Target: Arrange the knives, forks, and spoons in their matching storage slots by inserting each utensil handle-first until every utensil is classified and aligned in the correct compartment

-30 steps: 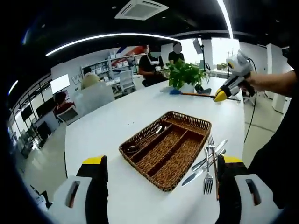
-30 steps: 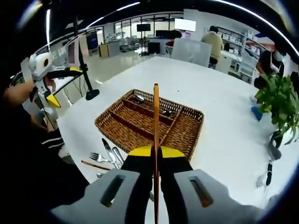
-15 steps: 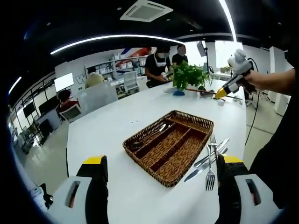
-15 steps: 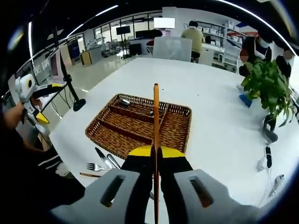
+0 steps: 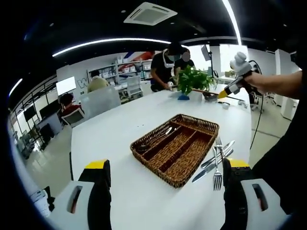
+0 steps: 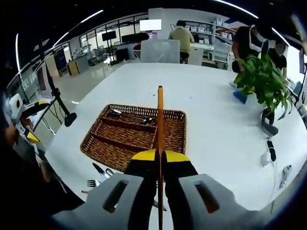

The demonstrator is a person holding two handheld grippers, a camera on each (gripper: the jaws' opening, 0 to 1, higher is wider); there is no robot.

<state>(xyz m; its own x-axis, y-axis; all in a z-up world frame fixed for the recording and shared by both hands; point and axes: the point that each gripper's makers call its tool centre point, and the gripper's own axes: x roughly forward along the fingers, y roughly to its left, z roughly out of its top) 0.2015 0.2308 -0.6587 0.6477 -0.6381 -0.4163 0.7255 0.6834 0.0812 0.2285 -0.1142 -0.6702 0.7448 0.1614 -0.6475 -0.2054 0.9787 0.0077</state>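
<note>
A brown wicker tray with three long slots lies on the white table. Spoons rest in its far-left slot. A fork and knives lie loose on the table beside the tray's right side. My left gripper hangs open over the near table edge, nothing between its fingers. My right gripper is shut on a thin orange stick that points out over the tray. The spoons are in the far slot, and the fork lies near the front edge. The right gripper is held high at the far right.
A potted plant stands at the table's far end beside a blue object. Cables and small devices lie on the table to the right. Several people are at the back. The left gripper, in a hand, is off the table's left edge.
Both cameras have shifted, so the tray sits a little farther off in each view. The right gripper stays shut on the stick. A person at the back has stepped nearer the plant.
</note>
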